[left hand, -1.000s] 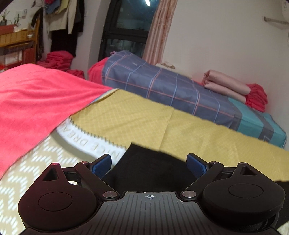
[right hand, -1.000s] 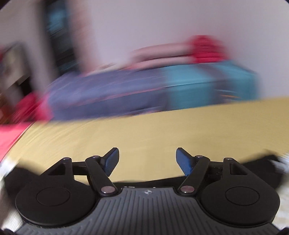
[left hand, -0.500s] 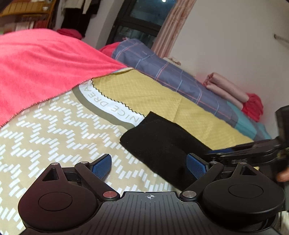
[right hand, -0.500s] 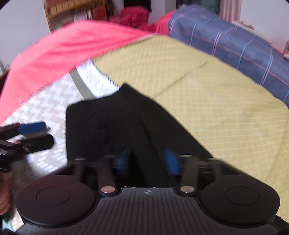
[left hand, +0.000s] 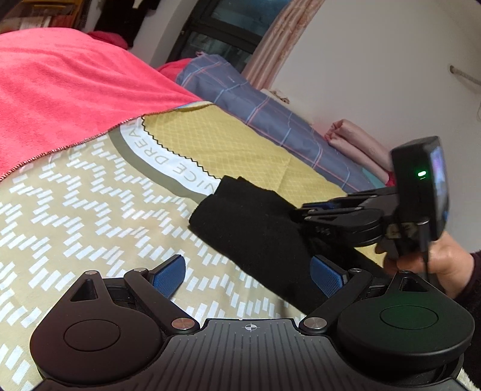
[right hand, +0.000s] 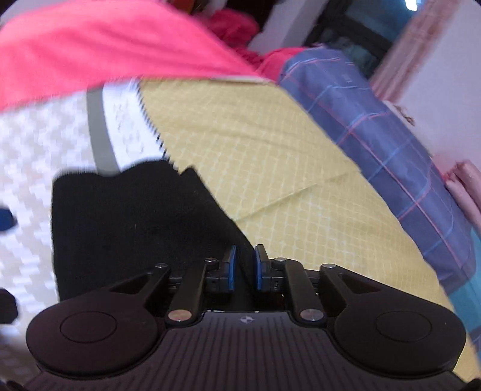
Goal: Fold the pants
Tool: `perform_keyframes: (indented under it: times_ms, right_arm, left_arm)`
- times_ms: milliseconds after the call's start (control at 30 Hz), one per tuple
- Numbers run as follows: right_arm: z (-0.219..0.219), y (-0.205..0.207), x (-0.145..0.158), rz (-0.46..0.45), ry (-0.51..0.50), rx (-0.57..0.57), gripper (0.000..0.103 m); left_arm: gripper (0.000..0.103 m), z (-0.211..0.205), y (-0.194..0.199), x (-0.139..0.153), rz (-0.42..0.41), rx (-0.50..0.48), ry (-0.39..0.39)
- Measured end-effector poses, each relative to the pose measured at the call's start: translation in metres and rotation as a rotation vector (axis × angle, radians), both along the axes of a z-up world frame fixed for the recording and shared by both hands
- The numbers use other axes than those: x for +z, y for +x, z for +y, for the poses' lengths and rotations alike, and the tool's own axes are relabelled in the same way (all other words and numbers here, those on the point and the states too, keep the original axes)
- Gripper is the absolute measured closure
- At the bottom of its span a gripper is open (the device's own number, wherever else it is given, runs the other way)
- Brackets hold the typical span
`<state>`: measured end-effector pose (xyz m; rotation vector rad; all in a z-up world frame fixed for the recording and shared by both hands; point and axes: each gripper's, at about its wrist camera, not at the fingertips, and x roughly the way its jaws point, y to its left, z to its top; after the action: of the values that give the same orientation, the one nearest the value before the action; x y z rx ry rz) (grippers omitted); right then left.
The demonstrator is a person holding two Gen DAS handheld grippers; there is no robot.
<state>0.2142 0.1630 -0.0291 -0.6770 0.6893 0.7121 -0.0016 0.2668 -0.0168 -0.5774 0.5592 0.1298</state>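
Bed [left hand: 75, 210] under patterned beige-and-yellow cover, pink blanket [left hand: 60, 90] across its far side; plaid blue quilt [left hand: 270, 114] by white wall [left hand: 375, 60]; dark window [left hand: 228, 27], pink curtain [left hand: 282, 33]

Matt black cloth pants [left hand: 255, 222]

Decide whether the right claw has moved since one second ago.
Yes. The right claw swung from facing the plaid bedding down over the black pants.

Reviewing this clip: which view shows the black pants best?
The left wrist view. There the pants lie sharp on the patterned bedspread, folded end and edges clear, with the right claw above them. The right wrist view shows more of them, but blurred, partly hidden behind that claw.
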Motion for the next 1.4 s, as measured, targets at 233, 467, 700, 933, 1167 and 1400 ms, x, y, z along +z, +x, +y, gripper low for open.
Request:
perform_keyframes:
  times_ms: [233, 467, 700, 933, 1167, 1400]
  right_arm:
    - [-0.109, -0.003, 0.072, 0.054, 0.212, -0.197, 0.031]
    - [-0.328, -0.029, 0.078, -0.019, 0.220, -0.618, 0.033]
    - [-0.467, -0.046, 0.064, -0.018, 0.254, -0.955, 0.043]
    - [-0.362, -0.041, 0.041, -0.046, 0.172, -0.523, 0.029]
    - [-0.333, -0.010, 0.001, 0.020, 0.087, -0.507, 0.090]
    - [-0.357, 0.003, 0.012, -0.006, 0.292, -0.638, 0.089]
  left_arm:
    - [0.000, -0.008, 0.004, 0.002, 0.032, -0.007, 0.054]
    - [0.000, -0.009, 0.013, 0.016, 0.084, -0.032, 0.072]
    - [0.000, -0.043, 0.052, 0.065, 0.037, -0.104, 0.194]
    - [0.000, -0.094, 0.118, 0.058, 0.027, -0.162, 0.191]
    - [0.000, -0.100, 0.136, -0.002, 0.128, -0.155, 0.267]
    - [0.000, -0.105, 0.137, 0.003, 0.106, -0.159, 0.287]
